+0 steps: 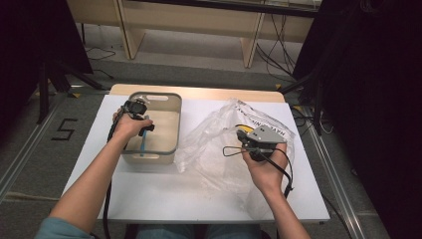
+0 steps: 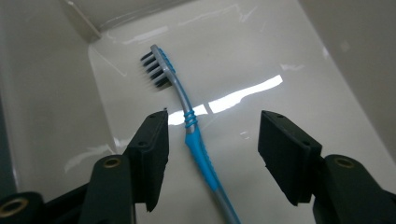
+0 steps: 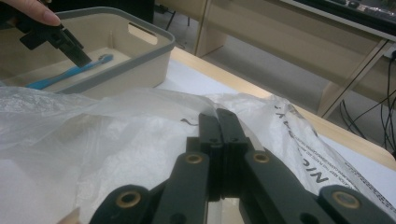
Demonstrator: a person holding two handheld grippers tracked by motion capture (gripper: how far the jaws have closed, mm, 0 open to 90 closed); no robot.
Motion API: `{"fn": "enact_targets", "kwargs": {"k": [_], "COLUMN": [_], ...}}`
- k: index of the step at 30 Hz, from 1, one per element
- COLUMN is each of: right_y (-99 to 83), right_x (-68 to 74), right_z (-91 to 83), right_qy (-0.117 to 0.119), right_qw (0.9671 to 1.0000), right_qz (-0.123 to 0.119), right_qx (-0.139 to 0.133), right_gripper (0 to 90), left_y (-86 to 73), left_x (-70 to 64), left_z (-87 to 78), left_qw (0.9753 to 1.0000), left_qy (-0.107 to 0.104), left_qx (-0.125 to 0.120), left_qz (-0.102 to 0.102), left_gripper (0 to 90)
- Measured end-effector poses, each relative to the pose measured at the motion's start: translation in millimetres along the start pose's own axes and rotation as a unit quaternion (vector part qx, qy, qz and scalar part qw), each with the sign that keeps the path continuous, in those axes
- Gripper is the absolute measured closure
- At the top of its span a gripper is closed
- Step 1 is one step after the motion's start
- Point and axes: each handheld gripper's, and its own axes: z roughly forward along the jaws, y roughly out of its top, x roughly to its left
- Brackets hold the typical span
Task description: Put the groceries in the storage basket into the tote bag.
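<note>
Blue-handled toothbrush (image 1: 143, 143) lies in the beige bin (image 1: 171, 107) as we look down from above, our left gripper (image 1: 144, 125) poised over it and our right gripper (image 1: 244, 144) on the clear plastic bag (image 1: 209, 144). Through the left gripper view, we see wide-open jaws straddling the handle, untouched. Through the right gripper view, our jaws are pressed together; whether they pinch the film, we cannot tell. We judge the risk plain: closing off-centre could skid the slim handle across the glossy floor.
</note>
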Motion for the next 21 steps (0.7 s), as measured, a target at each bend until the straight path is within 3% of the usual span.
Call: {"fn": "enact_targets", "kwargs": {"k": [10,21], "right_y": [-0.2,-0.2], "right_x": [0.1,0.1], "right_z": [-0.4,-0.4], "right_qy": [0.0,0.001], "right_qw": [1.0,1.0], "right_qz": [-0.001,-0.001], "right_qx": [0.0,0.0], "right_gripper": [90.0,90.0], "left_y": [-4.7,-5.8], "left_x": [0.8,2.5], "left_z": [14.8,18.3], "left_qw": [0.9994,0.9988], "left_qy": [-0.008,-0.011], "left_qx": [0.028,0.039], "left_qz": [-0.016,-0.028], "left_gripper": [50.0,56.9]}}
